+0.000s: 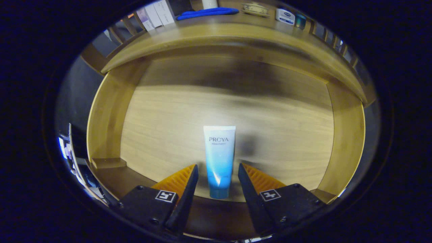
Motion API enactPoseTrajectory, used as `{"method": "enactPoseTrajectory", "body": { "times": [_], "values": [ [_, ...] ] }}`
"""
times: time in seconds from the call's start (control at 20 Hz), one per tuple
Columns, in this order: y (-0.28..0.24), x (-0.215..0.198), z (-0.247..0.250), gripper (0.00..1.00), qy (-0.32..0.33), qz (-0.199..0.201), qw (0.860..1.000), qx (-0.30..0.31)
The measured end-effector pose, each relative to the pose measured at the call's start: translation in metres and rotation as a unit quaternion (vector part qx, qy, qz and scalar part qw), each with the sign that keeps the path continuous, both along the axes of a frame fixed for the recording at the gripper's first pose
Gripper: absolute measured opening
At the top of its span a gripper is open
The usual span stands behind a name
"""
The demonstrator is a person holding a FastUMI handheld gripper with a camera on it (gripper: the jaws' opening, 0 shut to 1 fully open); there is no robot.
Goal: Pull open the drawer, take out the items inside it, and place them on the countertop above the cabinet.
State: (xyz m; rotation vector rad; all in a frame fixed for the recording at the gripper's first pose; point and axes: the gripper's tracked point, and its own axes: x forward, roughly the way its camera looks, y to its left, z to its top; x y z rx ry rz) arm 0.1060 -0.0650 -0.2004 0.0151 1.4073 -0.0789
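The wooden drawer is pulled open below me, and I look down into it. A blue-and-white cosmetic tube lies on the drawer floor near the front wall, cap end toward me. My gripper is open, its two fingers flanking the lower part of the tube with a gap on each side; neither finger touches it. Above the drawer runs the cabinet's countertop.
On the countertop sit a blue folded cloth, white boxes, a small lidded dish and a white-and-blue jar. The drawer's side walls rise left and right, and a wooden railing borders the counter.
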Motion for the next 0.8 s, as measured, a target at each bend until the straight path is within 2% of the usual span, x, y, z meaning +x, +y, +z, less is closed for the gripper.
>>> {"method": "enactPoseTrajectory", "body": {
  "times": [0.1, 0.3, 0.5, 0.8],
  "values": [
    [0.000, -0.005, -0.008, 0.72, 0.012, 0.005, 1.000, -0.009],
    [-0.004, -0.003, -0.009, 0.48, -0.004, -0.001, 1.000, -0.019],
    [-0.001, 0.005, 0.000, 0.42, -0.030, 0.000, 1.000, -0.010],
    [0.004, 0.009, 0.052, 0.42, -0.075, 0.007, 0.997, 0.006]
  ]
}}
